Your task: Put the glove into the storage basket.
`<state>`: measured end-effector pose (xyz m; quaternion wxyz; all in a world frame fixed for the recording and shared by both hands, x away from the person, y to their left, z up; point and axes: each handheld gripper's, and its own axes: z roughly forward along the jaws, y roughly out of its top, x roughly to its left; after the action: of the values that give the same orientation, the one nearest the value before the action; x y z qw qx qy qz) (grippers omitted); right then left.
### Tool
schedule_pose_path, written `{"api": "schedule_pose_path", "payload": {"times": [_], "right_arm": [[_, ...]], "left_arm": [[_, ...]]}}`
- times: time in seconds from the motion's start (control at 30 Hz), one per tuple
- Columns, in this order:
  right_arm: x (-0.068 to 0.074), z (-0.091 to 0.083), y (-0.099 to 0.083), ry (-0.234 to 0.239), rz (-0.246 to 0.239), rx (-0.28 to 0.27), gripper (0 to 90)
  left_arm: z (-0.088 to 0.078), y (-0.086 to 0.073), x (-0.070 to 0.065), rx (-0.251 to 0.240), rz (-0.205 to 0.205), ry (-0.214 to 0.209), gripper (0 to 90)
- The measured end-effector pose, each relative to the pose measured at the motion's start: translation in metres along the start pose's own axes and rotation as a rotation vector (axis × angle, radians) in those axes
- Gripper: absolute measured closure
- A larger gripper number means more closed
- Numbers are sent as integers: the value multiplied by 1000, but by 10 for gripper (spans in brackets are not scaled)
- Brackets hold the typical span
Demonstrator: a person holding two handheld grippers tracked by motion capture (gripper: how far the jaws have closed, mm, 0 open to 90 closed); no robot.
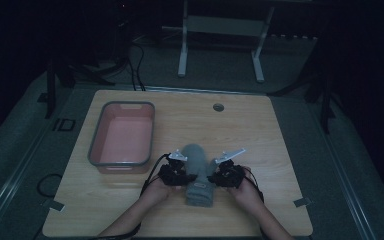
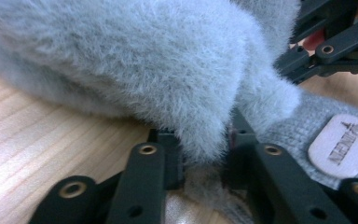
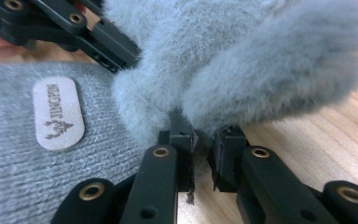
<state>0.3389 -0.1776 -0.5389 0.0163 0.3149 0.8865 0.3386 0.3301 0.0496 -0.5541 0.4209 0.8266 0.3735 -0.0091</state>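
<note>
A grey mitten (image 1: 198, 172) lies on the wooden table (image 1: 260, 130) in front of the person, with a fuzzy upper part (image 2: 135, 60) and a knit cuff (image 3: 18, 172) bearing a pale label (image 3: 58, 113). My left gripper (image 1: 181, 172) presses against its left edge, and in the left gripper view (image 2: 205, 161) the jaws are shut on a fold of the fuzzy fabric. My right gripper (image 1: 221, 175) holds the right edge, its jaws (image 3: 202, 156) pinched on the fuzzy rim. Each gripper view shows the other gripper's black jaws beyond the mitten.
A pink bin with a grey rim (image 1: 94, 137) stands on the left half of the table, with nothing visible inside. A round cable hole (image 1: 218, 107) sits near the far edge. White desk legs (image 1: 182, 50) stand on the floor beyond.
</note>
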Motion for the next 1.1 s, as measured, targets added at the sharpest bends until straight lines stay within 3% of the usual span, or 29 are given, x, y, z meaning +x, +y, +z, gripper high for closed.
{"api": "schedule_pose_path", "payload": {"times": [0.13, 0.37, 0.6, 0.87, 1.1], "right_arm": [[-1, -8, -1, 27, 32, -47, 825], [7, -28, 13, 9, 10, -117, 828], [12, -46, 32, 7, -7, -163, 828], [16, -64, 62, 10, -14, -246, 828], [19, -71, 97, 8, -47, -274, 828]], "left_arm": [[-7, 4, -5, -19, -10, -3, 793], [-29, 20, -11, -78, -6, -14, 800], [-51, 42, -12, -103, 16, -9, 800], [-80, 70, -8, -128, 50, 12, 800], [-108, 89, 2, -144, 85, 46, 799]]}}
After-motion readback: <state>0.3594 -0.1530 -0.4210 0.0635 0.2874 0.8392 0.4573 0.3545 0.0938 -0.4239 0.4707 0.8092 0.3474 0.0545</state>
